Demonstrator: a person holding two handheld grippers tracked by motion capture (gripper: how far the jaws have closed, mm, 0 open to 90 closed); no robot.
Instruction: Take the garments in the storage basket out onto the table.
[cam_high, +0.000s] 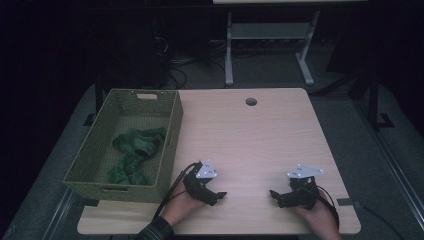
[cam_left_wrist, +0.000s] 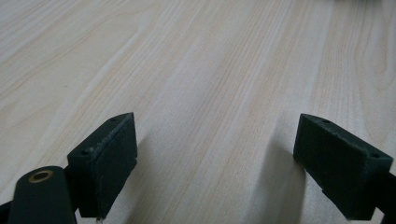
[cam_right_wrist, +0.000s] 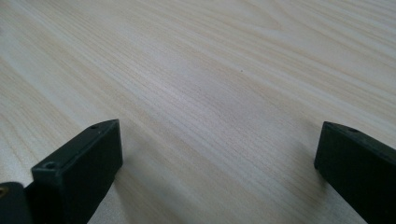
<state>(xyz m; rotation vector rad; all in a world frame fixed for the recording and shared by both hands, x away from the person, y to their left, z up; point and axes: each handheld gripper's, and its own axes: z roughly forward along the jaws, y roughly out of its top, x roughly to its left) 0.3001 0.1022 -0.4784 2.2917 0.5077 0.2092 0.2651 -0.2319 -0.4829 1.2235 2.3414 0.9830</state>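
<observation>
Both grippers sit low at the near edge of the table (cam_high: 260, 135), each in a hand, tips turned toward each other with bare wood between them. Left gripper (cam_high: 219, 194): jaws spread wide, nothing between them; its own view has just wood grain between the two black pads (cam_left_wrist: 109, 158). Right gripper (cam_high: 274, 193): same, jaws apart and empty, pads (cam_right_wrist: 81, 165) over bare tabletop. The two are well apart from each other.

Nearest thing is the green woven basket (cam_high: 172, 135) on the left side of the table, its near right corner just beside the left gripper. A crumpled green cloth (cam_high: 136, 150) lies inside it, on the bottom, toward the middle. The basket's right wall stands between cloth and left gripper.

Round cable hole (cam_high: 251, 101) at the table's far edge. Behind it, dark floor with a desk frame (cam_high: 229, 55) and loose cables (cam_high: 175, 67).
</observation>
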